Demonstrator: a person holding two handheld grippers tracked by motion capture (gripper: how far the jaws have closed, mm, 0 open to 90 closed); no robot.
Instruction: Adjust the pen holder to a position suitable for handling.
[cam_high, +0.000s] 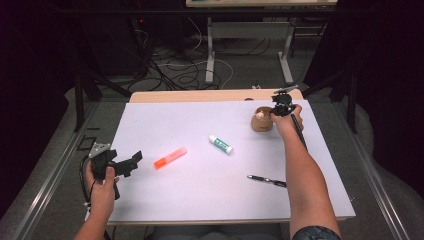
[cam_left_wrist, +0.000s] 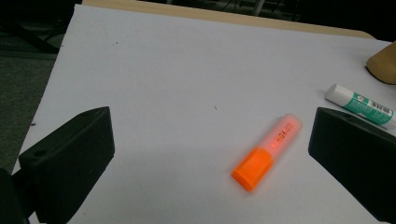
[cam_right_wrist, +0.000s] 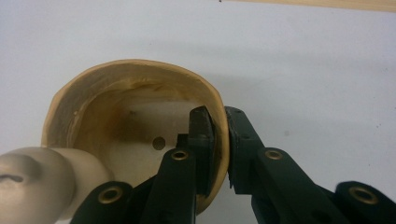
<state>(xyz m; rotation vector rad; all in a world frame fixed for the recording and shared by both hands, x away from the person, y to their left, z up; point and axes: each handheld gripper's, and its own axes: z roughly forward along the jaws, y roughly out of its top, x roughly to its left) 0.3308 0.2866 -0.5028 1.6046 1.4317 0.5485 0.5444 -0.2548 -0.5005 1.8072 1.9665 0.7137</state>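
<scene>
A wooden cup (cam_high: 262, 121) stands at the far right of the white sheet, and my right gripper (cam_high: 278, 111) is shut on its rim. In the right gripper view one jaw is inside the cup (cam_right_wrist: 116, 107) and the other outside, pinching the wall (cam_right_wrist: 223, 149); a beige rounded object (cam_right_wrist: 32, 184) leans in the cup at lower left. My left gripper (cam_high: 131, 162) is open near the table's left edge, pointing at an orange highlighter (cam_high: 170, 157). In the left gripper view the highlighter (cam_left_wrist: 267, 153) lies ahead between the wide-apart jaws, untouched.
A white and green glue stick (cam_high: 220, 144) lies mid-table, also at the right of the left gripper view (cam_left_wrist: 362, 103). A dark pen (cam_high: 266, 180) lies by the right forearm. The white sheet (cam_high: 190, 190) covers the wooden table; cables and table legs lie beyond the far edge.
</scene>
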